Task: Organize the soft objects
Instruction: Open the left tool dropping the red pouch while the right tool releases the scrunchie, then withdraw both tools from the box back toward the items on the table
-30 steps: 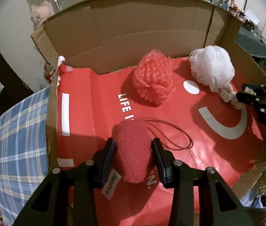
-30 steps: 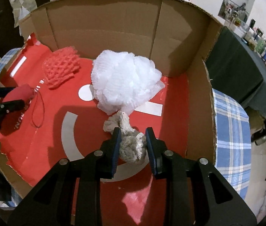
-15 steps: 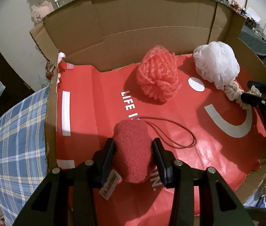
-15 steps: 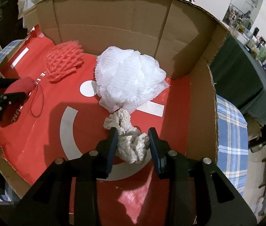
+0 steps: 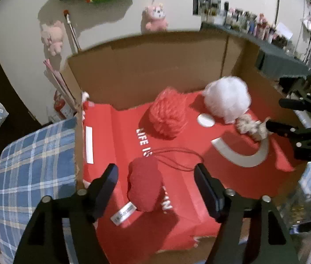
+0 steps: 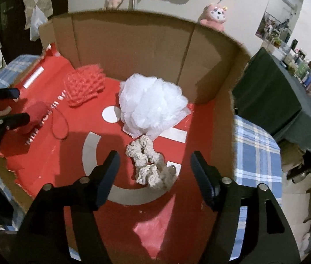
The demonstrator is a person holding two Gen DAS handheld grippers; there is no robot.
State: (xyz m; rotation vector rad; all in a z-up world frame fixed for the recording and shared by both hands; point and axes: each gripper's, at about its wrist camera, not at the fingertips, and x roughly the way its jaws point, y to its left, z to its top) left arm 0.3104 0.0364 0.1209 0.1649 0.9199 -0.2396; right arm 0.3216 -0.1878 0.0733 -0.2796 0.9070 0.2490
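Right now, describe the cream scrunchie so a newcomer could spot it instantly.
Look inside the open cardboard box lined with red paper. Near its front right, just below the white mesh pouf, lies the scrunchie. It is the only cream, ruffled fabric loop; its neighbours are white, coral or dark red.

The far and right sides of the red liner (image 6: 45,160) are closed off by the cardboard box walls (image 6: 133,44), while open floor is left near the white pouf (image 6: 153,107) and red pouf (image 5: 168,116).
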